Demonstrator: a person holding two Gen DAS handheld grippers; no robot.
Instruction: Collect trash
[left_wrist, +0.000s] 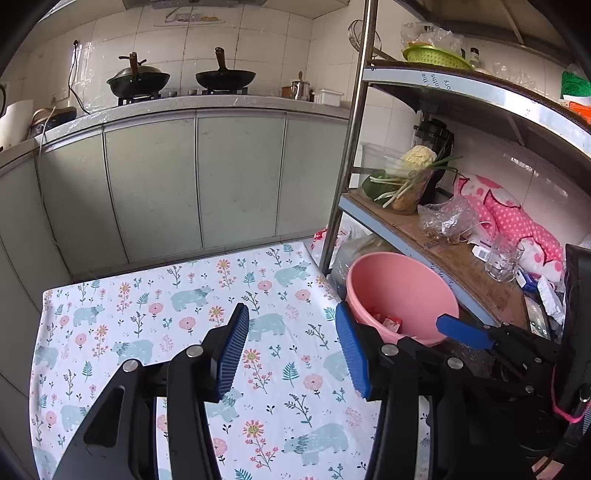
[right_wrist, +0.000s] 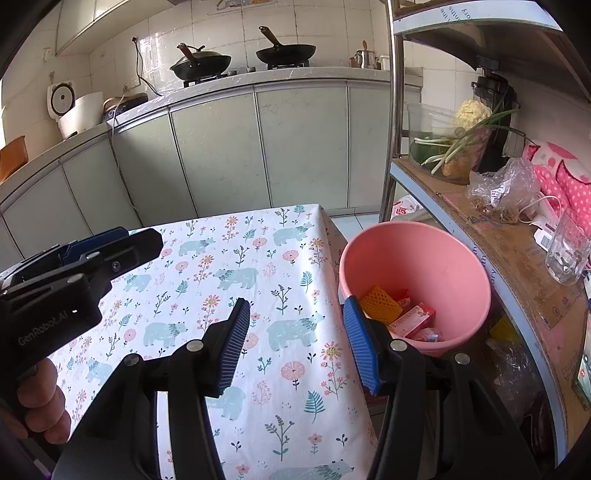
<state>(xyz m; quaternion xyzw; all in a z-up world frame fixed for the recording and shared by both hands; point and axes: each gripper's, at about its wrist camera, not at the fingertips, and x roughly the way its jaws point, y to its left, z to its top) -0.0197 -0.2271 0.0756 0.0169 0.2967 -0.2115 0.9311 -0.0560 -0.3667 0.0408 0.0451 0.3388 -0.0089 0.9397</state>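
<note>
The trash (right_wrist: 400, 314), a yellow foam net and small red cartons, lies in the pink bin (right_wrist: 461, 258) just ahead-right of the right gripper (right_wrist: 299, 343). It looks light and crushable; pinch a carton's flat sides. Both the right and left gripper (left_wrist: 295, 350) have jaws apart and empty above the desk (left_wrist: 147, 306).

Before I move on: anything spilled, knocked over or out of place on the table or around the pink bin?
Nothing stands out. The pink bin stands upright beside the table, with the yellow foam net and red wrappers inside it. No litter shows on the floral cloth. Both grippers' jaws are open and hold nothing.
</note>
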